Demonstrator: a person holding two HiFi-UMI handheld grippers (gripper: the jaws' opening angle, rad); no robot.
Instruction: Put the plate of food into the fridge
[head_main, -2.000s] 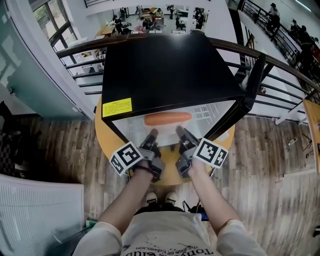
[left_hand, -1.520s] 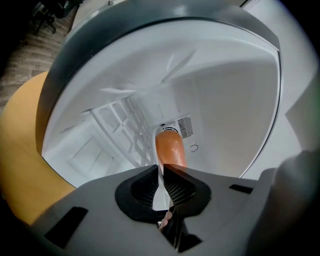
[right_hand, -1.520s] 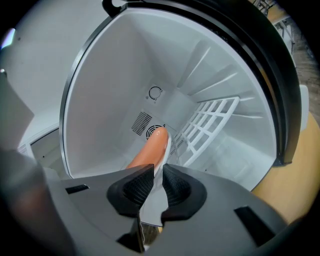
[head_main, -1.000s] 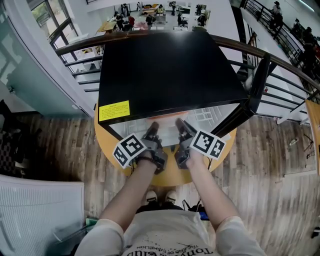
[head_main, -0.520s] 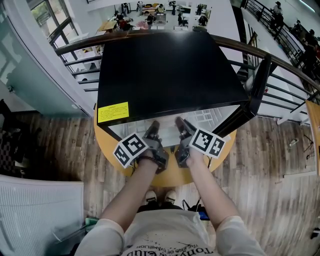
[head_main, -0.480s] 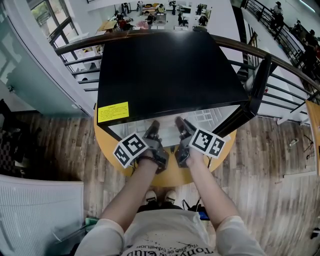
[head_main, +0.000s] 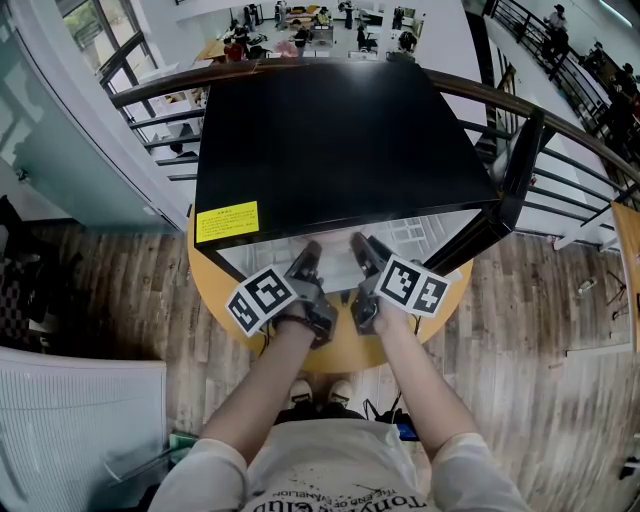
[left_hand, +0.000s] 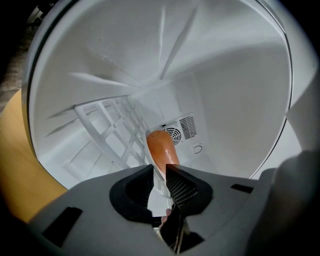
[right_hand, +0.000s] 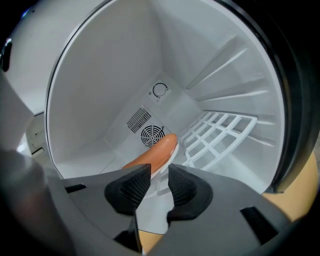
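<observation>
White, the plate (left_hand: 159, 195) is sitting clamped by its rim in the left gripper's (left_hand: 159, 170) narrow jaws, while the right gripper's (right_hand: 159, 172) jaws are opening around its other edge. Beyond, an orange sausage (right_hand: 152, 155) is lying on it inside the fridge (right_hand: 100, 75).

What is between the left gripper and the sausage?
Only the plate, its white rim between the left gripper's jaws; the left gripper view shows it.

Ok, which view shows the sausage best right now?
The right gripper view: the sausage shows most of its length, on its plate inside the fridge. The left gripper view shows the sausage end-on, foreshortened. In the head view the fridge's black top hides it.
</observation>
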